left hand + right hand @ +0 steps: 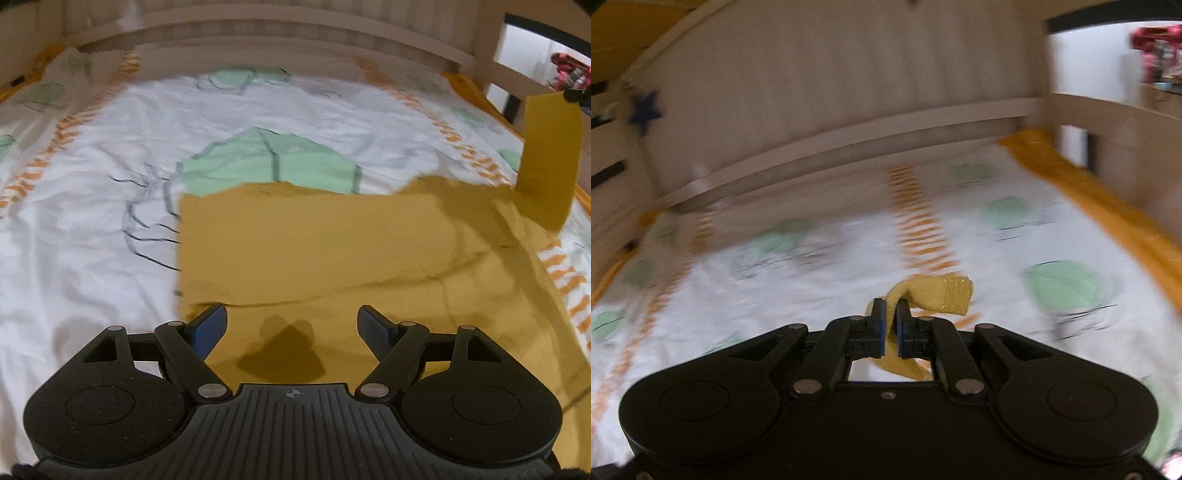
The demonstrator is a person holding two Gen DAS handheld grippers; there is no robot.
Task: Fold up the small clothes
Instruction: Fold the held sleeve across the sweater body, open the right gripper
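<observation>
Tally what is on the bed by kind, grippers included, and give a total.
Mustard garment, one end lifted by the right gripper: 1
Printed bedsheet: 1
Grippers, counting the left gripper, open: 2
Total: 4

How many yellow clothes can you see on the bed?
1. The mustard garment lies spread on the white sheet ahead of the open left gripper; the right gripper is pinching one lifted strip of it. More could be out of view.
</observation>
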